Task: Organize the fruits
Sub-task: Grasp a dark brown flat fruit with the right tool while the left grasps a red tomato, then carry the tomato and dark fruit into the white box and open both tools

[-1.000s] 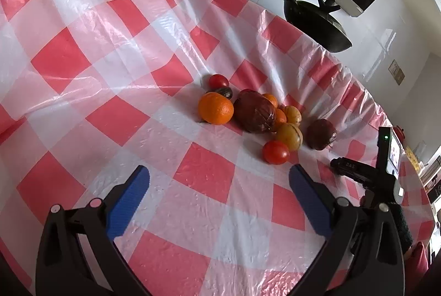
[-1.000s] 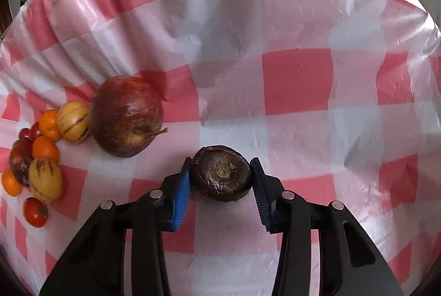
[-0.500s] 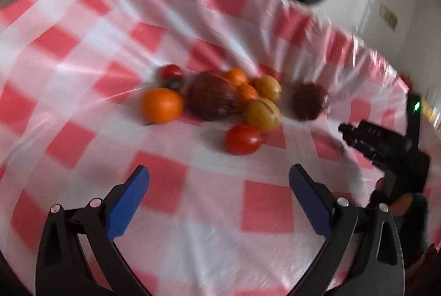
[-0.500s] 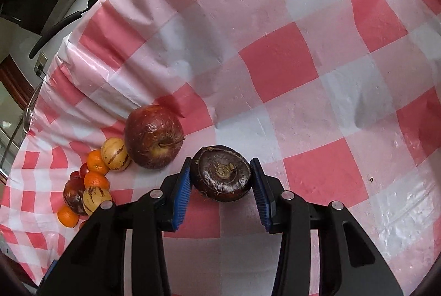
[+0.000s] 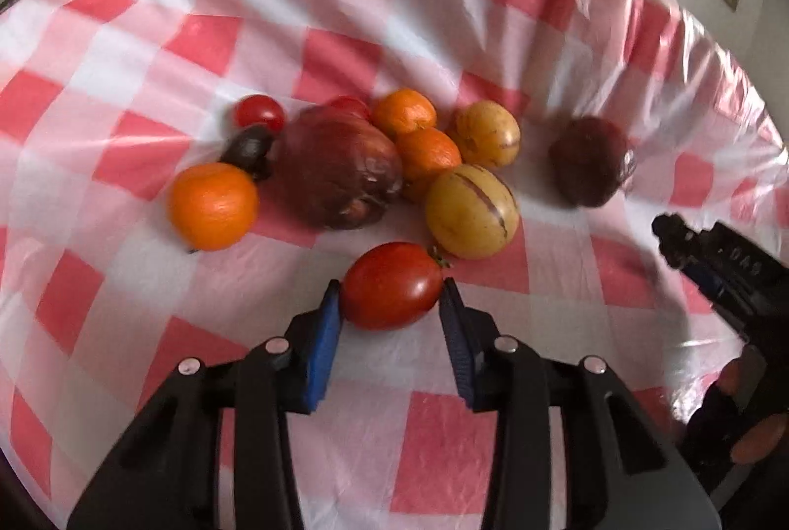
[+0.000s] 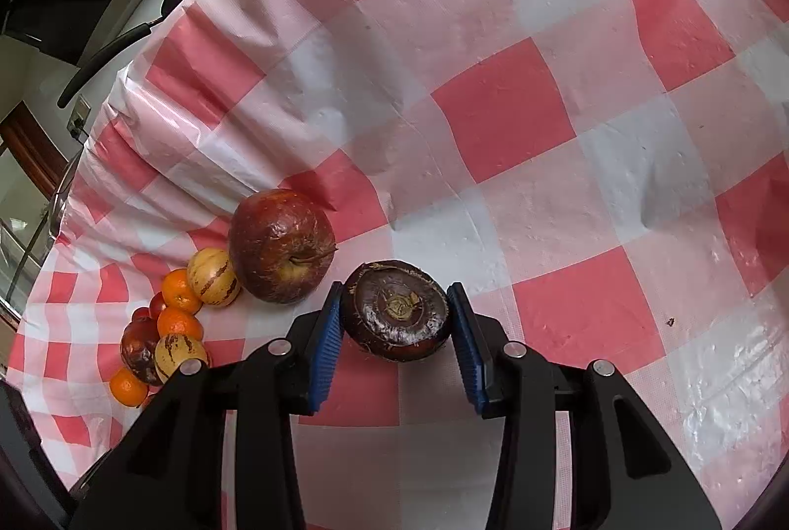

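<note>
Left wrist view: the left gripper [image 5: 390, 308] has just been closing, and its blue pads [image 5: 323, 342] now press on both sides of a red tomato [image 5: 392, 285] that sits on the checked cloth [image 5: 123, 165]. Beyond the tomato lies a cluster of fruit. A striped yellow melon [image 5: 471, 212] lies just beside the tomato's far right side. A second striped melon [image 5: 487, 134] lies behind it, with two small oranges [image 5: 428, 153] to its left. A large dark red fruit [image 5: 338, 175] fills the middle of the cluster. A bigger orange [image 5: 213, 206] lies at its left, touching a small dark fruit [image 5: 249, 145], and a small red tomato [image 5: 259, 112] lies just behind that. A dark red apple [image 5: 591, 161] lies apart on the right. The right gripper [image 5: 710, 264] shows at the right edge, held by a hand [image 5: 744, 411].

Right wrist view: the right gripper [image 6: 397, 323] stands narrow, its pads [image 6: 466, 347] clamped on a flat, dark brown round fruit [image 6: 397, 310] held over the cloth [image 6: 498, 116]. The apple [image 6: 282, 245] lies just left of it, stem toward the camera. Farther left the cluster runs in a line toward the lower left edge. Whether the brown fruit touches the cloth cannot be told.
</note>
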{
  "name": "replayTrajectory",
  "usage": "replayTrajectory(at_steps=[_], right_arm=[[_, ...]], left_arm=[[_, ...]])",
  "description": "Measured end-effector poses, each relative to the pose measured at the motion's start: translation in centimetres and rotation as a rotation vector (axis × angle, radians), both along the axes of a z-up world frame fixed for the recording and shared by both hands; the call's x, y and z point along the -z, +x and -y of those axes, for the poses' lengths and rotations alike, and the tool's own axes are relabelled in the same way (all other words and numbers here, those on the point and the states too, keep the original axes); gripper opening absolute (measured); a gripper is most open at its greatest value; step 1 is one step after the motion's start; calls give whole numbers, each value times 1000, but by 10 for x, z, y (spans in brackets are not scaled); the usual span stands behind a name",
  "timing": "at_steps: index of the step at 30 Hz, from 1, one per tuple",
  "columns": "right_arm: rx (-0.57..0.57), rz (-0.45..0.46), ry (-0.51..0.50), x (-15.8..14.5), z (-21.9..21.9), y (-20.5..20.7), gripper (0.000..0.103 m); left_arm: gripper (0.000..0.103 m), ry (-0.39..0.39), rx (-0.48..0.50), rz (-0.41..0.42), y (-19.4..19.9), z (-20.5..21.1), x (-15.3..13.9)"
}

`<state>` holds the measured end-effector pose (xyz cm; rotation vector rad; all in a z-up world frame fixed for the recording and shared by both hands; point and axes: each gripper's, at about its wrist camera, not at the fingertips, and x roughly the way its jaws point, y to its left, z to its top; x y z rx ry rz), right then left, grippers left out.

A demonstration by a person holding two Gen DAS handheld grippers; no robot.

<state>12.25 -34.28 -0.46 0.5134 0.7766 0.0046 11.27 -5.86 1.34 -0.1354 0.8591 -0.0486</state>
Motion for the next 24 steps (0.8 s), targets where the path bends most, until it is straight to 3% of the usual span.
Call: replayTrajectory(at_steps=[8, 13, 18, 24], right_arm=[[12, -14, 4, 2, 0, 3, 42], [45, -38, 3, 4, -1, 7, 42], [75, -43, -39, -3, -15, -8, 42], [-125, 8, 75, -28, -100, -76, 42]], left_arm=[[40, -18, -72, 136, -37, -16, -24], [40, -37, -123, 115, -57, -34, -25], [40, -35, -183, 105, -109, -62, -27], [40, 2, -258, 110, -189, -110, -35]])
